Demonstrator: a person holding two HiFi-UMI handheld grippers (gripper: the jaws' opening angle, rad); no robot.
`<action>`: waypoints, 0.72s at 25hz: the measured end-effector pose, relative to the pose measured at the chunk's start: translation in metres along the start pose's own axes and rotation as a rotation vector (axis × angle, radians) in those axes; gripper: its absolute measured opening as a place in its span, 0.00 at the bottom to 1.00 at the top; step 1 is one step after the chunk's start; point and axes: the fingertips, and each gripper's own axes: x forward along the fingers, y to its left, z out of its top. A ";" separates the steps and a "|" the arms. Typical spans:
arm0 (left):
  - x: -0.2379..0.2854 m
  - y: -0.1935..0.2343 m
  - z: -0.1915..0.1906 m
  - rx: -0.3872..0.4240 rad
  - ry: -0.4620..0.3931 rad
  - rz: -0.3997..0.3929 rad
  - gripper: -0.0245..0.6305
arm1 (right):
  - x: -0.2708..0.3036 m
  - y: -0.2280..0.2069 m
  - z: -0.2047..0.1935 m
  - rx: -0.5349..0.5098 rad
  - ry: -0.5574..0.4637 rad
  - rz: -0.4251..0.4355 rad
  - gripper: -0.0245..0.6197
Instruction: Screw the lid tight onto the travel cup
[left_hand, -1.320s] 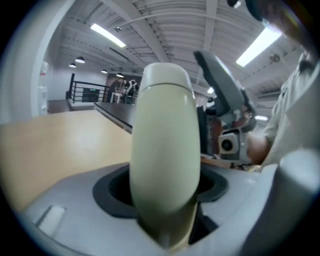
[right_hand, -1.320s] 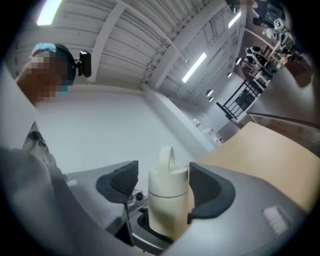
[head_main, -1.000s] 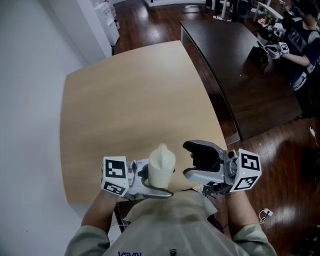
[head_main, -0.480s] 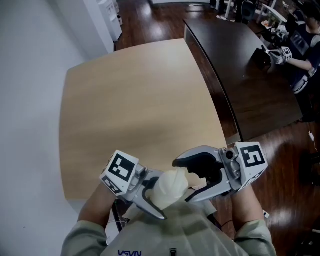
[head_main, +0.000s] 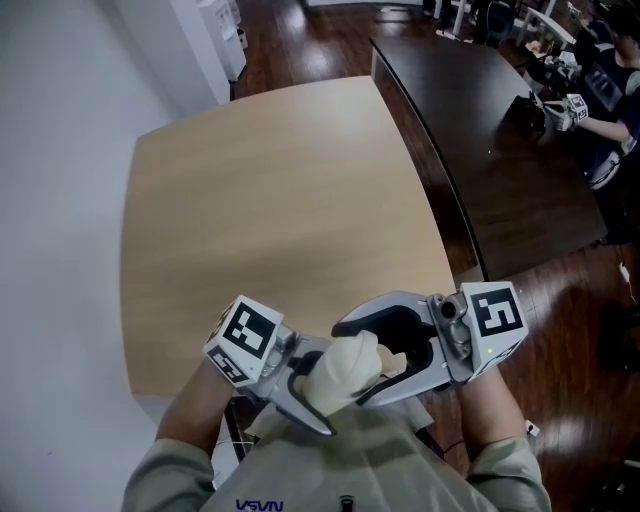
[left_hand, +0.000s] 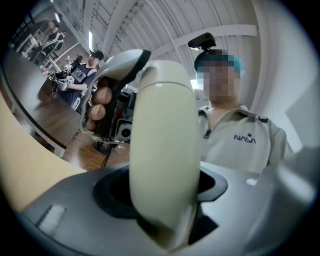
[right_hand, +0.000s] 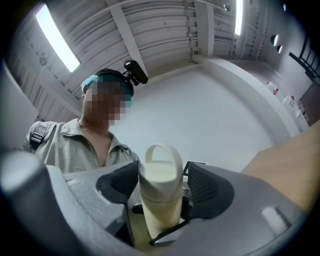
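Head view: the cup (head_main: 325, 385) is off the desk (head_main: 270, 200), held tilted at the bottom centre of the frame, above the person's shirt (head_main: 340, 465). The left tongs (head_main: 305, 385) clamp its body from the left. The right tongs (head_main: 352, 362) come in from the right, spread round the lid (head_main: 358, 350).

Left gripper view: the cup's cream body (left_hand: 165, 140) fills the middle, wedged between both pads, so that grip looks firm.

Right gripper view: the lid (right_hand: 161, 172), with its loop handle, stands between the two dark pads. They are apart: the pad at frame left sits at its edge, and a thin gap shows on the other side.

I judge the step to be taking hold of the lid before tightening. Next, the right tongs should close square on the lid and turn it while the left tongs stop the cup spinning. How far it is threaded I cannot tell.
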 end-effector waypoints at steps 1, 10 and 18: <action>0.000 0.000 -0.001 -0.004 0.003 0.000 0.52 | 0.000 0.000 0.000 -0.001 0.000 0.000 0.52; -0.013 0.018 -0.006 0.011 0.033 0.125 0.52 | -0.002 -0.011 -0.003 -0.037 0.010 -0.087 0.46; -0.061 0.091 -0.006 0.083 0.045 0.662 0.52 | -0.026 -0.068 -0.009 -0.087 -0.015 -0.457 0.46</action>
